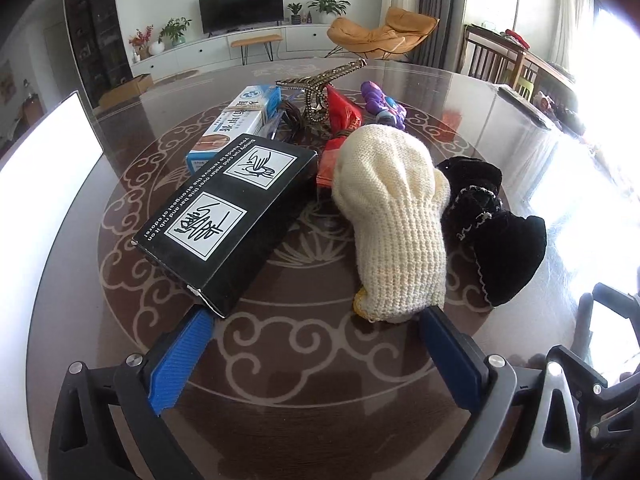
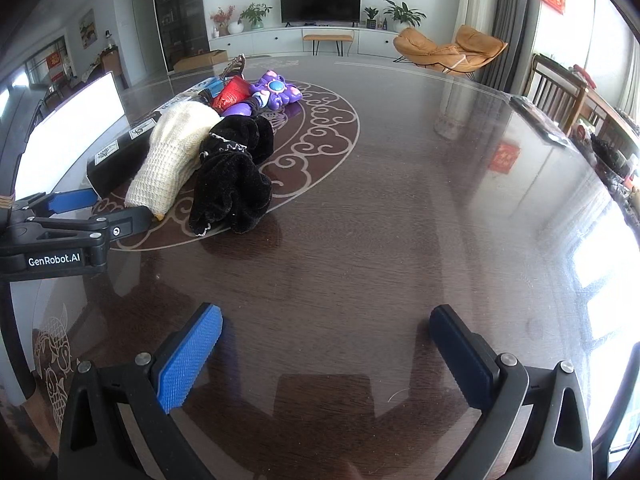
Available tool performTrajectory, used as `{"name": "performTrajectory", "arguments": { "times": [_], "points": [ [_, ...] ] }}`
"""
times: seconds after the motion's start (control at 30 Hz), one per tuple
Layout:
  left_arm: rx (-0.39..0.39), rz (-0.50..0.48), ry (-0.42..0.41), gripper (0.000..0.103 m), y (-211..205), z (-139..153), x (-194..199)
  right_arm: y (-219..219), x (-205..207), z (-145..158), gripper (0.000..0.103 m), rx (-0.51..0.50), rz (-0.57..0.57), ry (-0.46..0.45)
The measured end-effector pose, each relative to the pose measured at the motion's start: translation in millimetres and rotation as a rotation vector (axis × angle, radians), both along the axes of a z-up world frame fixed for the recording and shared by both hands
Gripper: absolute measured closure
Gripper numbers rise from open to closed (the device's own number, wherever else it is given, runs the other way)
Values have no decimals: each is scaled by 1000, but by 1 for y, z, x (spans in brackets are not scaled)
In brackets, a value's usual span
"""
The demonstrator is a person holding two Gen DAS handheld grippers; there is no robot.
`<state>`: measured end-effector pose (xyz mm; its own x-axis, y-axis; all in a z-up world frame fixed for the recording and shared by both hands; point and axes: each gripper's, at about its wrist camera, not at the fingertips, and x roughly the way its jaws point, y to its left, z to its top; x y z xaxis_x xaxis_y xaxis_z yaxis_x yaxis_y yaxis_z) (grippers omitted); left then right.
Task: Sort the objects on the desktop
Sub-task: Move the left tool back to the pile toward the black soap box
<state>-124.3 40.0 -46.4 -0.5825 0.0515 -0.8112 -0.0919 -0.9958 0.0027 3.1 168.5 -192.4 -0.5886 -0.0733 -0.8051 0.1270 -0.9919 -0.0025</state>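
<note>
Left gripper (image 1: 316, 320) open, straddling black box (image 1: 228, 216) and knit glove (image 1: 394, 220); closing risks snagging both. Right gripper (image 2: 326, 324) open, empty over table (image 2: 400, 220).

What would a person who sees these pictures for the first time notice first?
Probably the cream knitted glove in the middle of the pile, with the black printed box to its left and the black velvet cloth bunched to its right. Behind them lie a purple toy and a red packet. The left gripper has its jaws open just before the glove and box.
</note>
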Motion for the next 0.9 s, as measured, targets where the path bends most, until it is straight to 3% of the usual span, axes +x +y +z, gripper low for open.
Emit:
{"name": "performTrajectory", "arguments": {
  "times": [0.9],
  "points": [
    [0,0,0,0,0,0,0,-4,2,-1,0,2,-10,4]
  ]
}}
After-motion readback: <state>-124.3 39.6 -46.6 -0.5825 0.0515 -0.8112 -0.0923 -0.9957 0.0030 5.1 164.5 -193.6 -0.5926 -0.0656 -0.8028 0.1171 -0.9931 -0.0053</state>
